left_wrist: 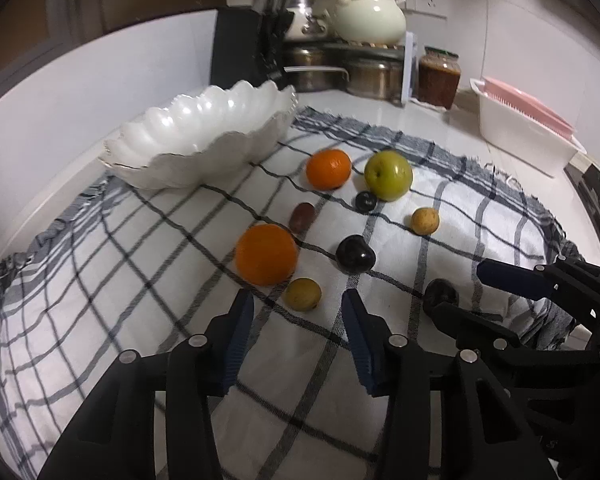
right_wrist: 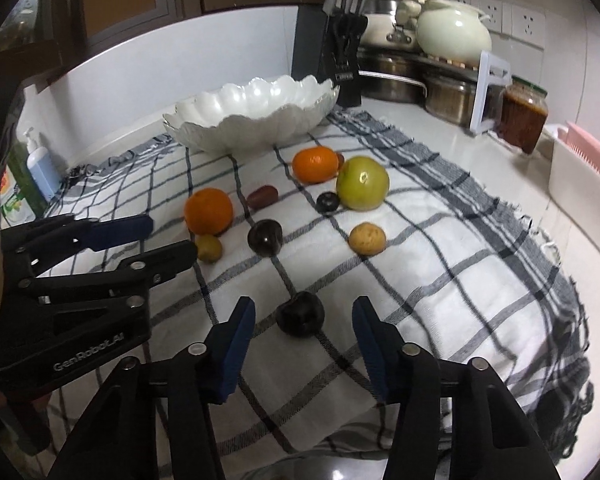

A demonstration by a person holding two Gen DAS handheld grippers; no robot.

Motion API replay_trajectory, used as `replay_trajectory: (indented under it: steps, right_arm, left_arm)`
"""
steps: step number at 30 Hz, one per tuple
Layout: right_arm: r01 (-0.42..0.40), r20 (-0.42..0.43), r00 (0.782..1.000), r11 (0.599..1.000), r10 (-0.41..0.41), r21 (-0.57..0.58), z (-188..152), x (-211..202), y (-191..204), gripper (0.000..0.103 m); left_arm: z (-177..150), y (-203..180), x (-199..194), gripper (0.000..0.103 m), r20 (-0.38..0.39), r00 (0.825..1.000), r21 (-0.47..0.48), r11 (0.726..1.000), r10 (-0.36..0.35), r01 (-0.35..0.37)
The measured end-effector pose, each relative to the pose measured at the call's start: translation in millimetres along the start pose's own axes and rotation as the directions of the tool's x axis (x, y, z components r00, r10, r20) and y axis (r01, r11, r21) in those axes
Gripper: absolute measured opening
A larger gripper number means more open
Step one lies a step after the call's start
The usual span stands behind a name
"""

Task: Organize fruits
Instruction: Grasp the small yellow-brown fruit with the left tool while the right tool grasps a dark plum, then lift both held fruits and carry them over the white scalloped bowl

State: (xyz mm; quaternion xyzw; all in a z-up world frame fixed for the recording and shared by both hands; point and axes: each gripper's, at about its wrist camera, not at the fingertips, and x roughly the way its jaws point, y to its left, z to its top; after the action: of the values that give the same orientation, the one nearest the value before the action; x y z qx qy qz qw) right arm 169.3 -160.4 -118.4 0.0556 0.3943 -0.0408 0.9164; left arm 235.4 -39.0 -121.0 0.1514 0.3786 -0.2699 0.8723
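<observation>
Fruit lies loose on a checked cloth (left_wrist: pixel 140 320): two oranges (left_wrist: pixel 266 254) (left_wrist: pixel 328 169), a green apple (left_wrist: pixel 388 175), dark plums (left_wrist: pixel 355 259) (right_wrist: pixel 300 314), small yellow-brown fruits (left_wrist: pixel 301 294) (left_wrist: pixel 425 221) and a reddish date (left_wrist: pixel 301 217). A white scalloped bowl (left_wrist: pixel 204 136) (right_wrist: pixel 256 112) stands empty at the cloth's far left. My left gripper (left_wrist: pixel 298 308) is open, just short of a small yellow-brown fruit. My right gripper (right_wrist: pixel 303 316) is open, its fingers either side of a dark plum.
A knife block (left_wrist: pixel 240 48), steel pots (left_wrist: pixel 368 76), a cream teapot (left_wrist: pixel 370 16) and a sauce jar (left_wrist: pixel 438 78) stand along the back. A white tub with a pink insert (left_wrist: pixel 528 136) is at right. Soap bottles (right_wrist: pixel 40 168) stand at far left.
</observation>
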Motion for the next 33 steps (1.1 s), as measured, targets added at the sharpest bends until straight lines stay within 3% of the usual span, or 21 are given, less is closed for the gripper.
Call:
replay_trajectory:
  steps: [16, 33]
  right_arm:
    - [0.000, -0.049, 0.999, 1.000, 0.001, 0.017, -1.9, 23.1, 3.2, 0.032]
    - [-0.031, 0.005, 1.000, 0.999, 0.031, 0.007, 13.5, 6.3, 3.7, 0.030]
  left_arm:
    - [3.9, -0.5, 37.4, 0.024, -0.071, 0.997, 0.045, 0.998, -0.028, 0.031]
    - [6.5, 1.7, 11.9, 0.024, -0.032, 0.999, 0.007, 1.000, -0.021, 0.021]
